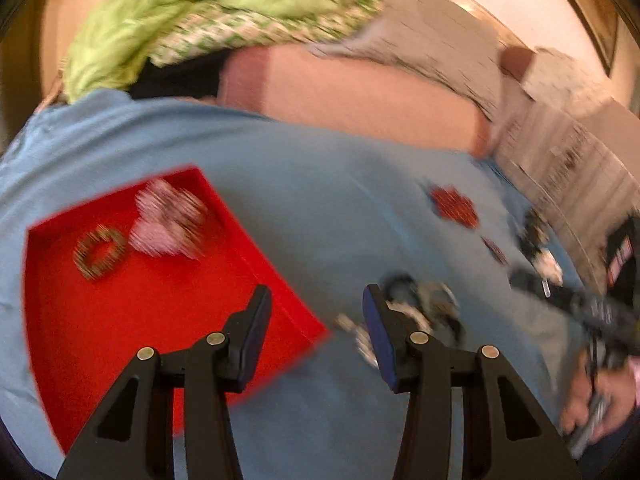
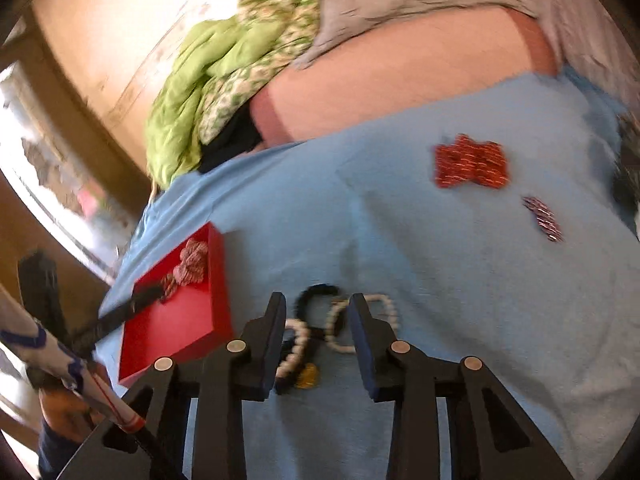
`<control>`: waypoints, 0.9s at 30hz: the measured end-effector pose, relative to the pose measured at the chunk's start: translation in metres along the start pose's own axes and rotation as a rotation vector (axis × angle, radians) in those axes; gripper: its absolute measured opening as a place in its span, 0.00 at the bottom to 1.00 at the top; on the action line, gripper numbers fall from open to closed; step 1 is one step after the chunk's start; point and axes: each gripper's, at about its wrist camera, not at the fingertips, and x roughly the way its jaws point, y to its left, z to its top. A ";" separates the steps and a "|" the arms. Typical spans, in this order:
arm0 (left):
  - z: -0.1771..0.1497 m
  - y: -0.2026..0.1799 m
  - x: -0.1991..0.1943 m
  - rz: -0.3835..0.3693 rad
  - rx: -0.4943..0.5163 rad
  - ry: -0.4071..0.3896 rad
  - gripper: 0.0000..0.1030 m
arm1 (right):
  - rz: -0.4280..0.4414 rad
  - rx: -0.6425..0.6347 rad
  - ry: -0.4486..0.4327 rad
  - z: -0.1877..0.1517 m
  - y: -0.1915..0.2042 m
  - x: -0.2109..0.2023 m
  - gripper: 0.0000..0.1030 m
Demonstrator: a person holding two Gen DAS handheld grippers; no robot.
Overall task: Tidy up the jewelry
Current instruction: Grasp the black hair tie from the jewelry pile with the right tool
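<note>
1. A blue cloth [image 2: 460, 280] covers the work surface. In the right wrist view its far edge runs from the left middle up to the upper right, where it meets a pink cushion [image 2: 400, 84].
2. A green fabric heap [image 2: 192, 92] sits past that edge in the upper left of the right wrist view.
3. The red tray [image 1: 132, 320] fills the lower left of the left wrist view. Its near corner points toward the lower centre, and its right rim slants from upper centre downward.
4. Inside the tray, upper left, lie a gold-brown ring-shaped bangle [image 1: 100, 254] and pink blurred pieces [image 1: 168, 220].
5. Open blue cloth lies between the tray and the red beaded pieces [image 2: 472, 164] in the upper right of the right wrist view; a small striped piece [image 2: 544, 218] lies just below them.
6. The left gripper [image 1: 318, 320] stands partly spread above the tray's near corner, nothing between its pads.
7. The right gripper [image 2: 318, 332] is partly spread over a cluster of white and black bead bracelets [image 2: 340, 324] at lower centre, just right of the tray. The beads show in the gap; the pads do not press on them.
</note>
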 end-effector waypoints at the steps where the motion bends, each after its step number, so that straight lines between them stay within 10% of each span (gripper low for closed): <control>1: -0.010 -0.011 0.001 -0.014 0.022 0.022 0.45 | 0.001 0.012 -0.009 0.001 -0.005 -0.005 0.34; 8: -0.047 -0.065 0.005 -0.044 0.218 0.074 0.45 | 0.110 0.059 0.062 -0.009 -0.006 -0.001 0.34; 16: -0.038 -0.045 0.011 -0.015 0.210 0.073 0.45 | 0.181 0.150 0.224 -0.031 0.008 0.050 0.34; 19: -0.041 -0.038 0.012 -0.008 0.221 0.086 0.45 | 0.150 0.134 0.258 -0.033 0.011 0.062 0.09; 27: -0.039 -0.049 0.024 -0.082 0.240 0.111 0.45 | 0.133 -0.001 -0.078 -0.007 0.023 -0.010 0.09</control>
